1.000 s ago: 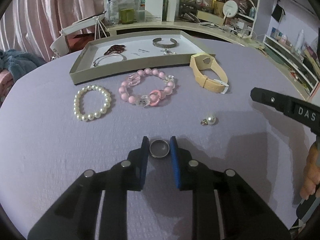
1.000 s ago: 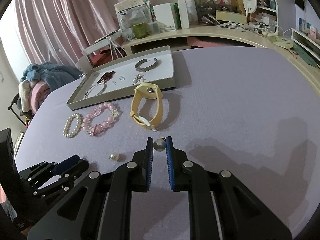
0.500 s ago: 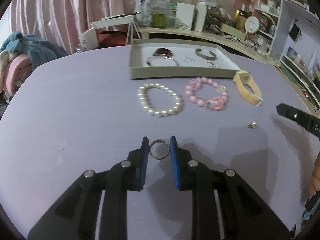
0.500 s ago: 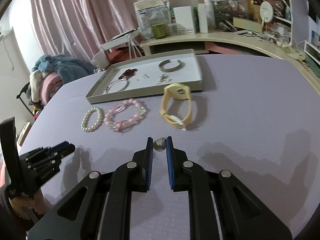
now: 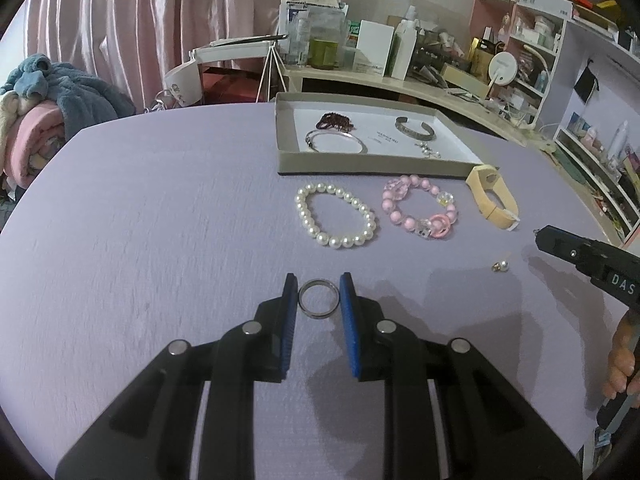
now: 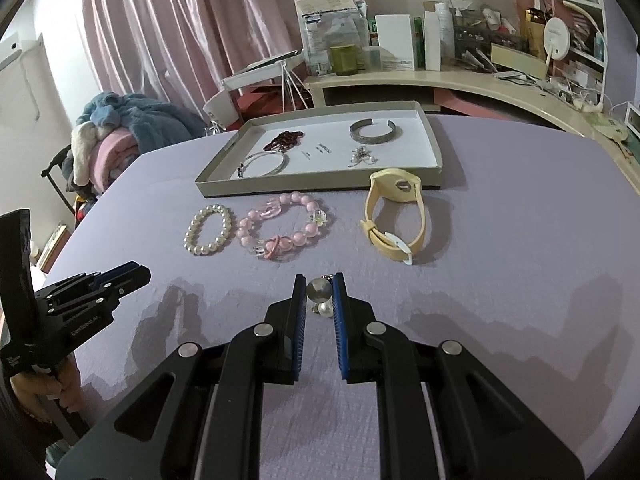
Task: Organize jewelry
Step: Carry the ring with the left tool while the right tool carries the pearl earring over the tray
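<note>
1. Nearest, the left tongs [image 5: 319, 295] are clamped on a plain metal ring [image 5: 319, 298], held by its outer edge between the blue pads and carried above the lilac worktop [image 5: 160, 220].
2. Likewise the right tongs [image 6: 319, 293] are closed on a small silvery ball earring [image 6: 319, 289]; directly below it a loose pearl earring [image 6: 323, 309] lies on the worktop, showing in the gap between the jaws.
3. Both grips are narrow and on round, slick metal – I judge that steady pressure matters more than speed, since either piece could squirt out if the jaws relax mid-carry.
4. Further out, still unsorted on the cloth, lie a white pearl bracelet [image 5: 335, 220], a pink beaded bracelet [image 5: 420, 212] and a yellow watch [image 6: 394, 216], in a row just before the tray.
5. Beyond them the shallow grey tray [image 5: 360, 166] already holds a thin silver bangle [image 5: 335, 141], a dark red beaded piece [image 5: 335, 121], a metal cuff [image 5: 414, 127] and a small silver cluster [image 5: 428, 151].
6. To finish the step well, each piece should probably be carried level over the near wall and lowered to a bare patch of the white floor – close to the surface before opening, so nothing rolls into the pieces already laid there.
</note>
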A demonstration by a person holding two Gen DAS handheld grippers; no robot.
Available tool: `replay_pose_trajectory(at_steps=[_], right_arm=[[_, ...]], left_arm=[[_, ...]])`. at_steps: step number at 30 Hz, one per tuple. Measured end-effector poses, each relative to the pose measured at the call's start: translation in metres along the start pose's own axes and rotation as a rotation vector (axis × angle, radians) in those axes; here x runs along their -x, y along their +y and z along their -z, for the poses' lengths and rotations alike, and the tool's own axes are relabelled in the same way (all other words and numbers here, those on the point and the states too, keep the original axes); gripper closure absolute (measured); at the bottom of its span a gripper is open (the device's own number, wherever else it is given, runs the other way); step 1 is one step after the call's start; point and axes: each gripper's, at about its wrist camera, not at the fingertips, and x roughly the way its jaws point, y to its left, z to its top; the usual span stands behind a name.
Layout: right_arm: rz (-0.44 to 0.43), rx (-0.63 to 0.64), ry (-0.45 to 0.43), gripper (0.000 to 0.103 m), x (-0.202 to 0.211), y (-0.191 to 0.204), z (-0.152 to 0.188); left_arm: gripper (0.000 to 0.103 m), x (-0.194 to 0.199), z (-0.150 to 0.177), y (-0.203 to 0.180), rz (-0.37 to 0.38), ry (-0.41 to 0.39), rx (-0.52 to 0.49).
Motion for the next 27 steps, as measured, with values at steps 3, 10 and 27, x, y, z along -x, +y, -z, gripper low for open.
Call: replay_pose_trajectory(at_steps=[3,10,27], right_arm=[[0.013,-0.006,-0.037,0.089,0.006,-0.003,-0.017],[0.023,-0.04,-0.098,0.089,-0.005,-0.012,-0.083],[0.063,-0.187,0.041,0.089,-0.131,-0.07,-0.137]], left_arm=[[0.081,0.004,-0.005,-0.001,0.008,-0.017,-0.002],[0.081,0.006,-0.046,-0.008,0.052,-0.068,-0.007],[0.081,-0.073,-0.153,-0.018,0.103,-0.095,-0.019]])
